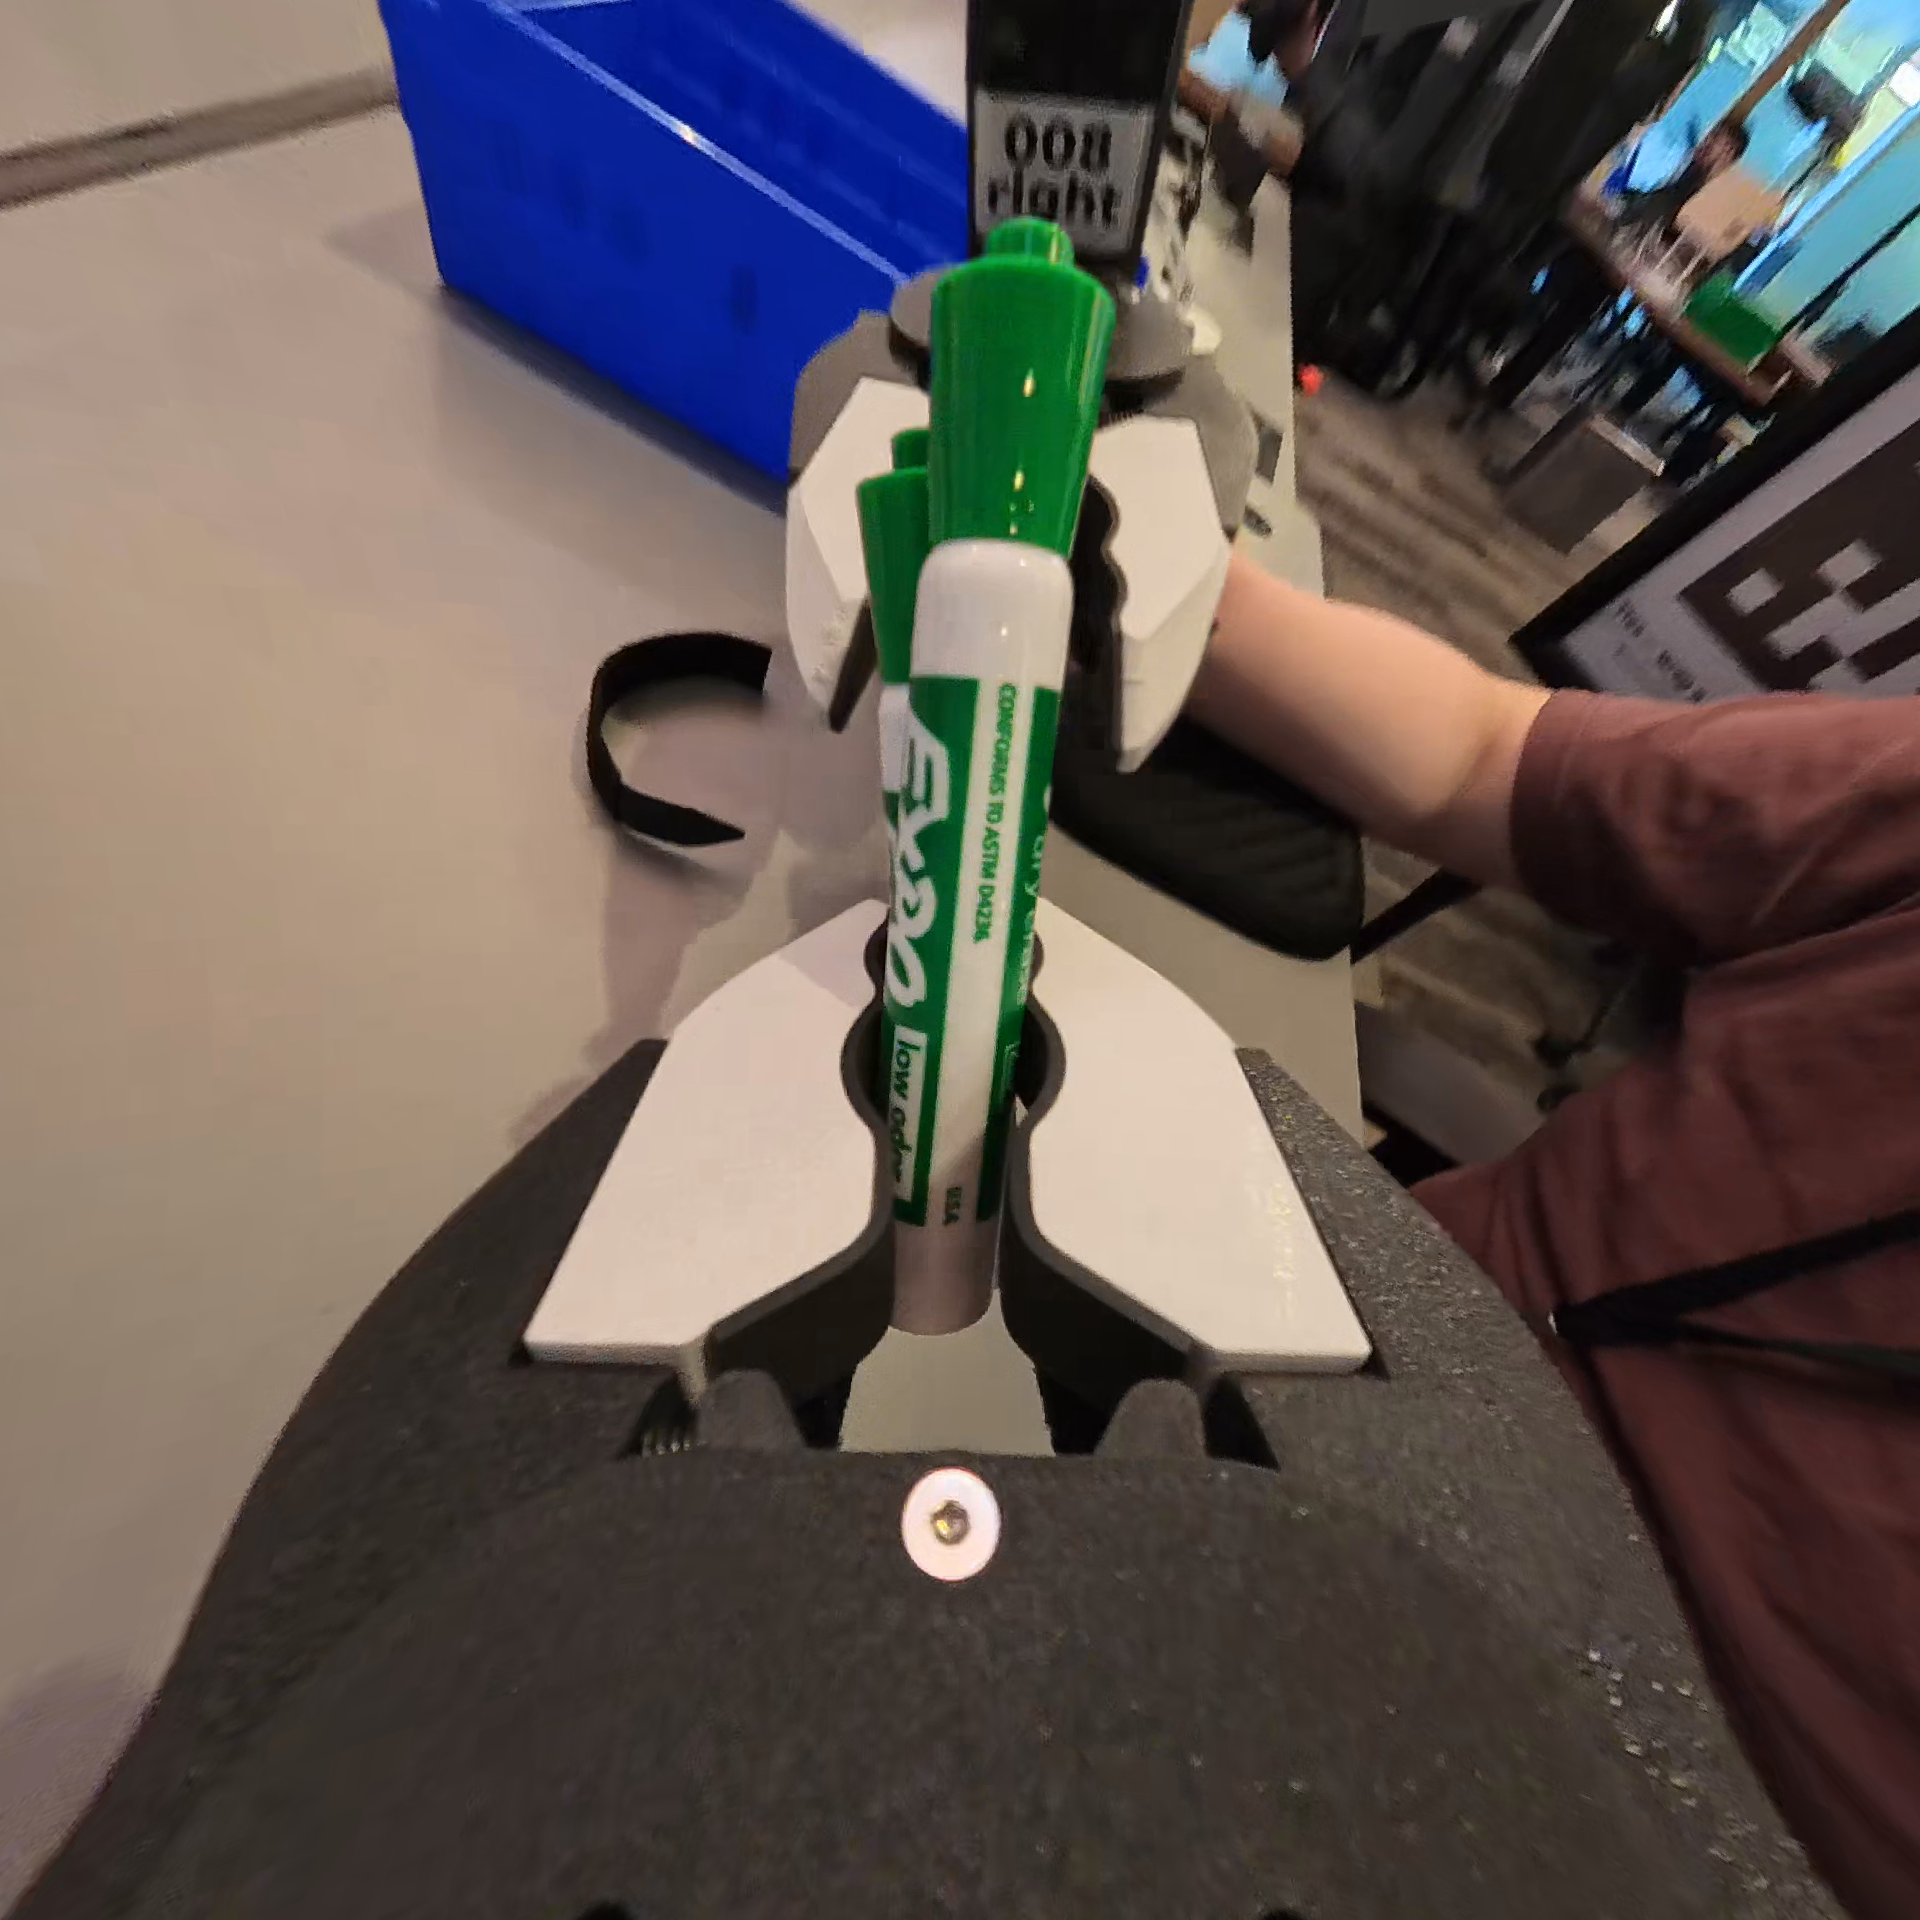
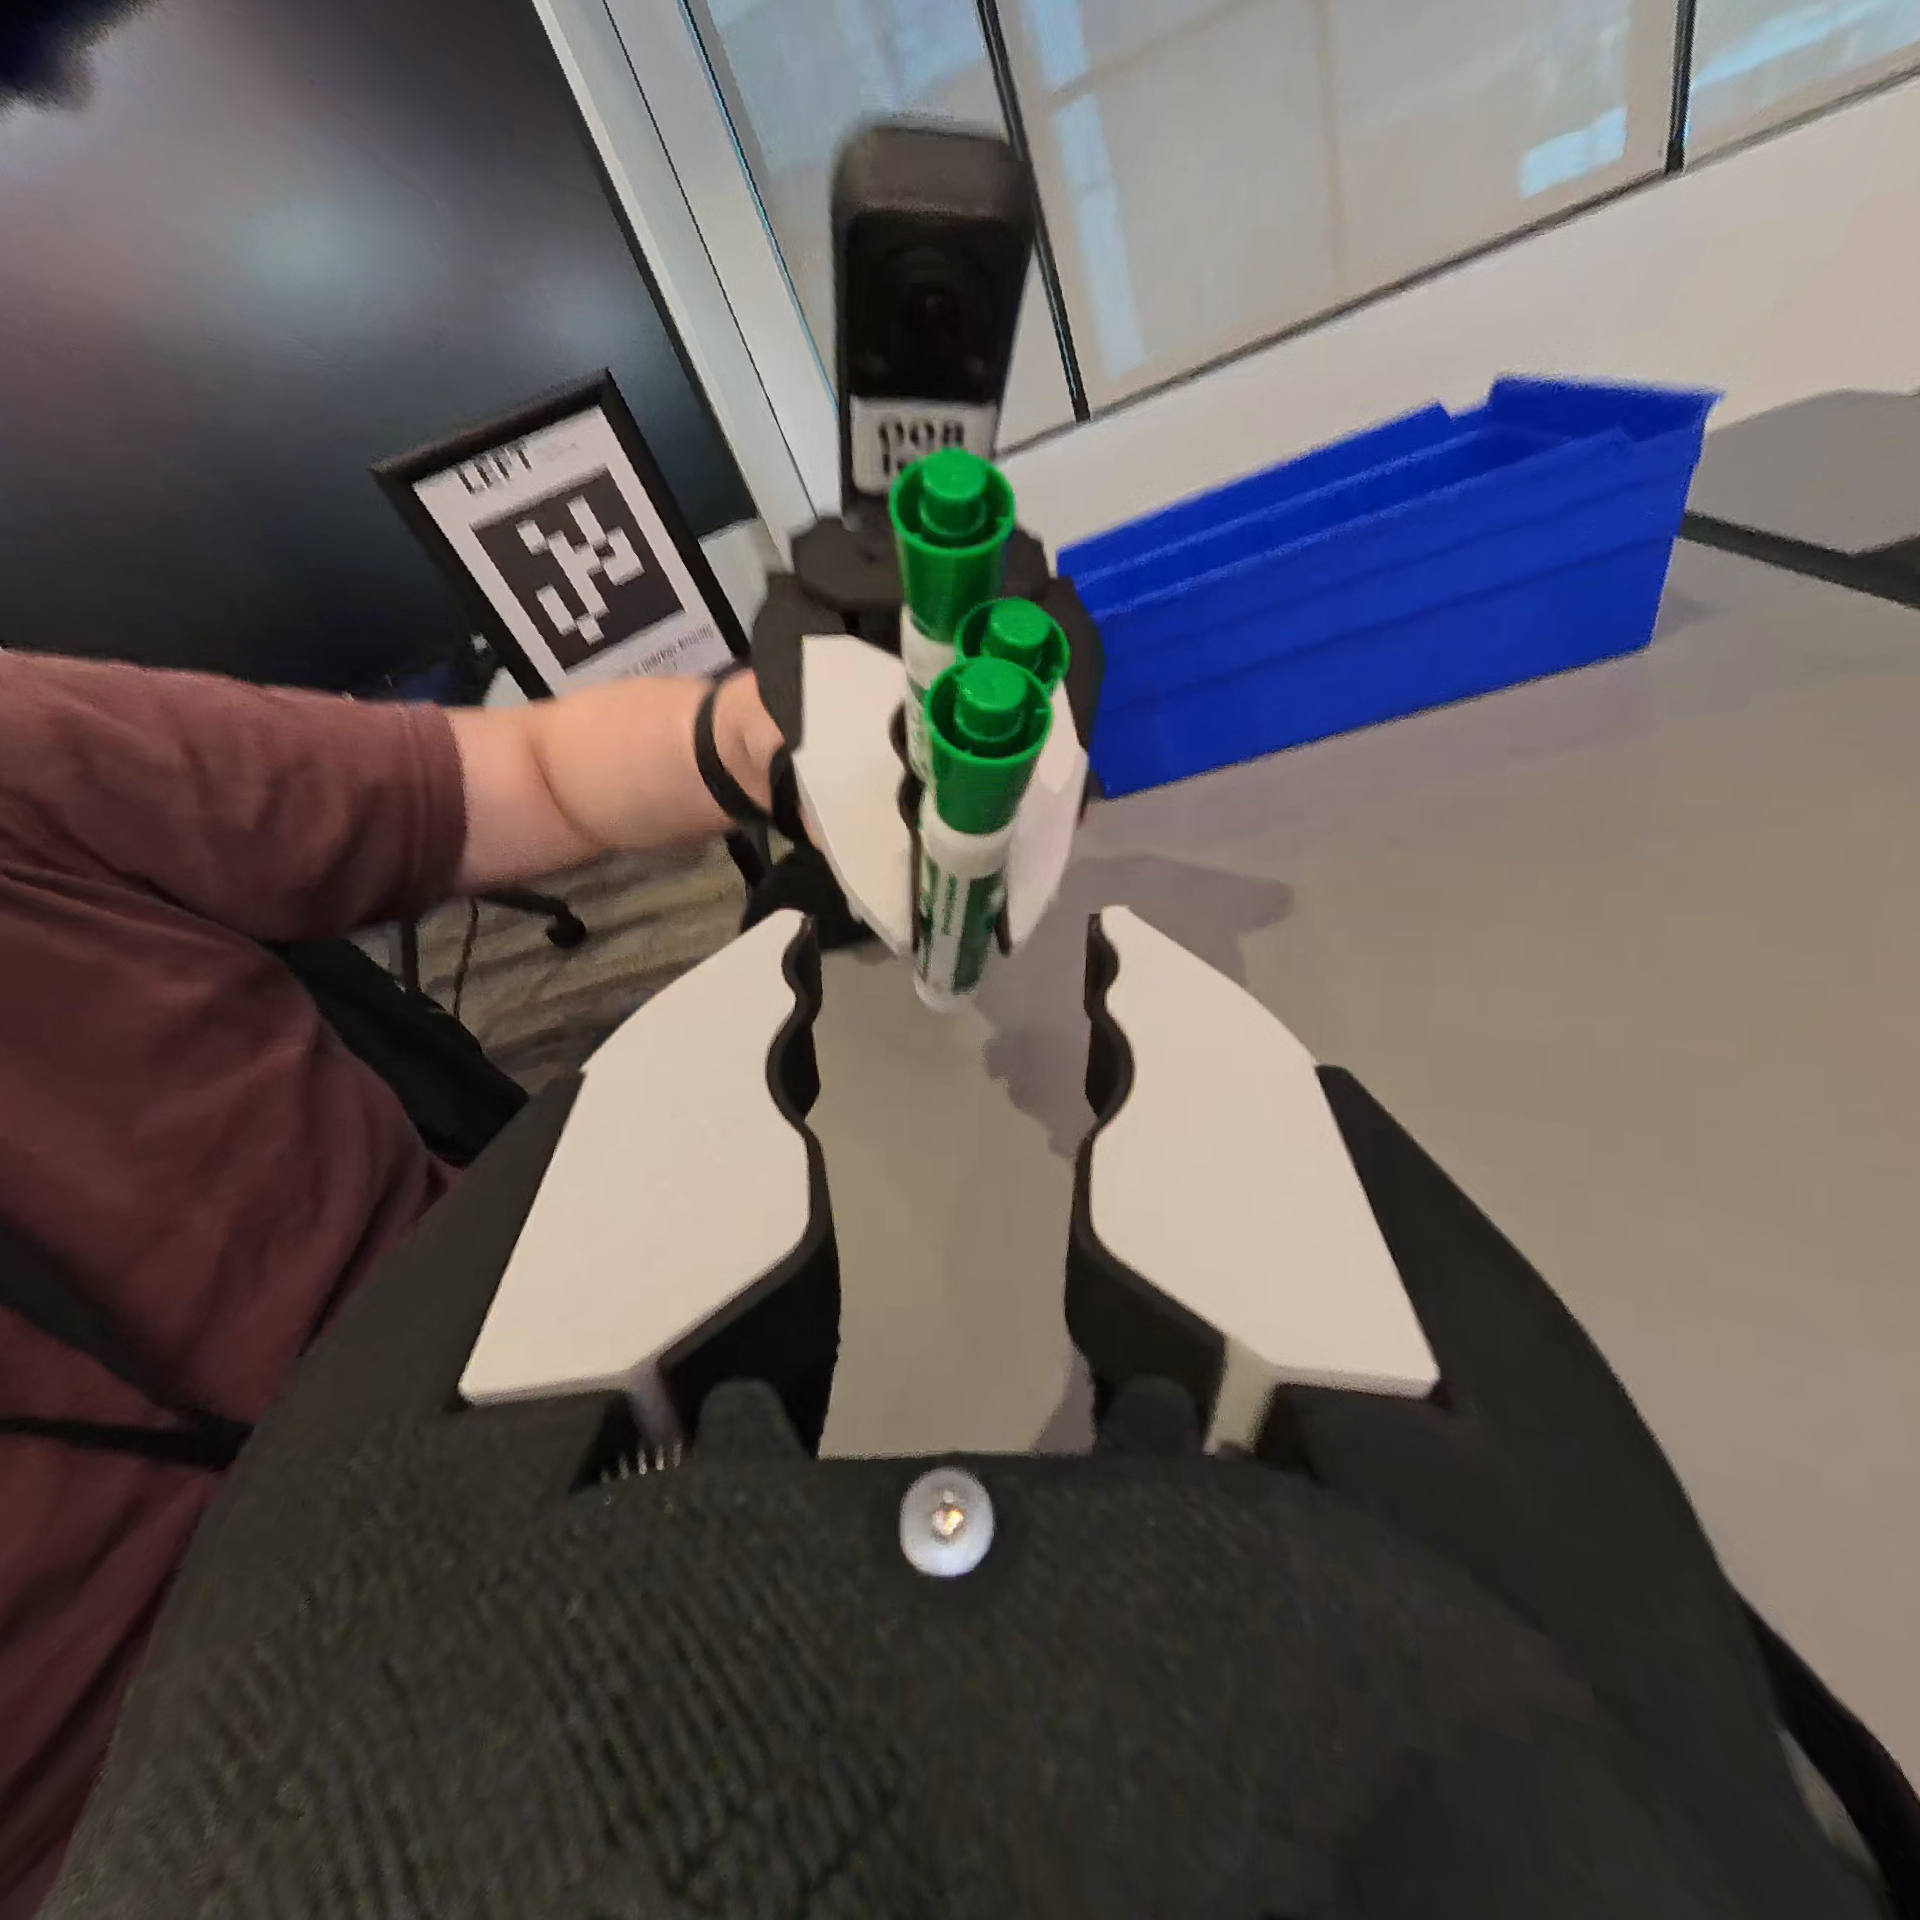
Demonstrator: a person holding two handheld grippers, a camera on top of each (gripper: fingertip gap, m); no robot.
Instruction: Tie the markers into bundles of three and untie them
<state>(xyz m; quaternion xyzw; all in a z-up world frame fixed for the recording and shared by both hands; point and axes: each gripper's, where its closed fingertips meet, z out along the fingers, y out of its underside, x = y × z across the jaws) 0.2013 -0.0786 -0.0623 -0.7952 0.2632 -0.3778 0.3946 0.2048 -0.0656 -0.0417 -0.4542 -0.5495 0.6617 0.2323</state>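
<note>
My left gripper point(image 1: 951, 1023) is clamped on three green markers point(image 1: 977, 790), held above the table. The strap point(image 1: 665, 743) lies loose, left of them. My right gripper point(image 2: 951, 997) gapes empty; it should fetch the strap while I grip firmly.

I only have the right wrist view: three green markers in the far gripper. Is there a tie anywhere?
Observer: Yes. The left wrist view shows a black strap lying loose on the table, not around the markers.
Operator: Is it in the blue bin?
Observer: No. It lies on bare table, apart from the blue bin and nearer the left gripper.
Operator: Closed loop?
Observer: It curls like an open C; one end is hidden.
</note>
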